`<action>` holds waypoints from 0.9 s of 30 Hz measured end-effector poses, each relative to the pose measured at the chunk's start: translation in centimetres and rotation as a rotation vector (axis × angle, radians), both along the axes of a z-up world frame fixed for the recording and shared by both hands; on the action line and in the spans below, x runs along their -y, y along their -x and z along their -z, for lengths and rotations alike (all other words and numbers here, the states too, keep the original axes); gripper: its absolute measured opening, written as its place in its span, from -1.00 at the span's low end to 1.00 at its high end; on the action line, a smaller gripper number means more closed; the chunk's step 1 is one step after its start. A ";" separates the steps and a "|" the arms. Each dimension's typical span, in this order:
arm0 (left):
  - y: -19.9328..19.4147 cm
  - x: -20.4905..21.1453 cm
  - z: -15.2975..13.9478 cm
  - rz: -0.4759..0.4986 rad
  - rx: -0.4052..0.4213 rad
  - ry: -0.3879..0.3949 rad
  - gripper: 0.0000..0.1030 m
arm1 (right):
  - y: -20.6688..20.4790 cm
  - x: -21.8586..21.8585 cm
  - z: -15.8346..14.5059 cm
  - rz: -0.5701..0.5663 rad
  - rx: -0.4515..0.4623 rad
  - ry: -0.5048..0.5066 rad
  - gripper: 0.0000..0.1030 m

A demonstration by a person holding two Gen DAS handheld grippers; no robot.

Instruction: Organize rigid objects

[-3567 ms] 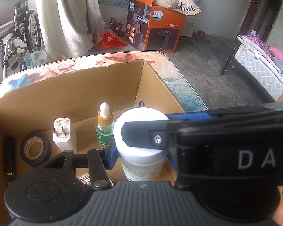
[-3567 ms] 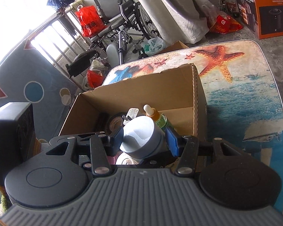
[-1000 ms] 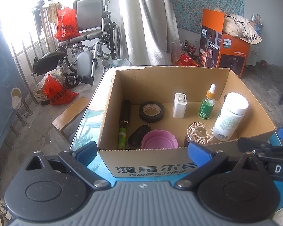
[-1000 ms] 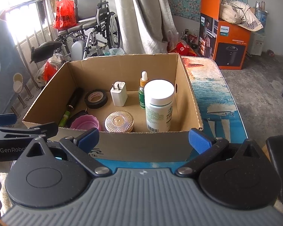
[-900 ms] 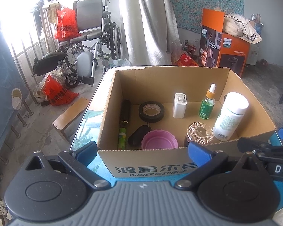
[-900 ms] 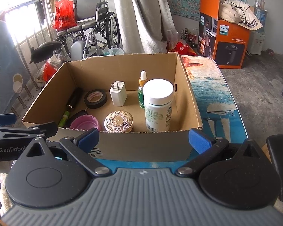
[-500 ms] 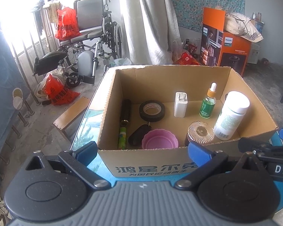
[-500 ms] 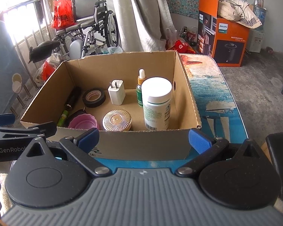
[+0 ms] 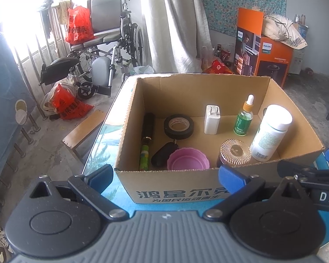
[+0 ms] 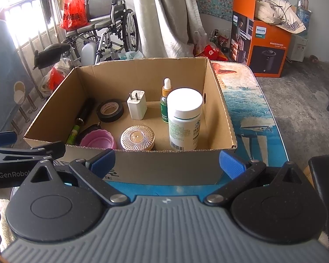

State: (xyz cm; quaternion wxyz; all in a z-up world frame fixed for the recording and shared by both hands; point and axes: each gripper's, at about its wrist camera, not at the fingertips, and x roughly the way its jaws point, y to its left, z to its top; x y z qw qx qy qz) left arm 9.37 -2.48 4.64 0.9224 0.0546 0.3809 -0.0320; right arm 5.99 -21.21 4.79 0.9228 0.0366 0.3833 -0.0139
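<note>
An open cardboard box stands on the ocean-print table. Inside stand a white pill bottle, a green dropper bottle, a white charger, and lie a black tape roll, a gold-lidded jar, a pink cup, a black key fob and a dark tube with a green stick. My left gripper and right gripper are open and empty, just in front of the box.
A wheelchair with red bags, window bars and a curtain stand behind the table. An orange Philips box sits on the floor at back right. A wooden bench is left of the table. Each gripper shows at the other view's edge.
3.6 s ago the right gripper held the white bottle inside the box; it has let go and both grippers have drawn back in front of the box. Over the last second, hardly any motion.
</note>
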 end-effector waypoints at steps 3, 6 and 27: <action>0.0 0.0 0.0 0.000 0.000 0.000 0.99 | 0.0 0.0 0.0 0.001 0.000 0.001 0.97; 0.1 0.0 -0.2 0.000 0.003 -0.003 0.99 | 0.0 0.0 0.0 0.001 0.000 -0.001 0.97; 0.2 0.2 -0.3 -0.001 0.002 -0.003 0.99 | 0.3 -0.1 -0.7 0.003 0.006 -0.003 0.97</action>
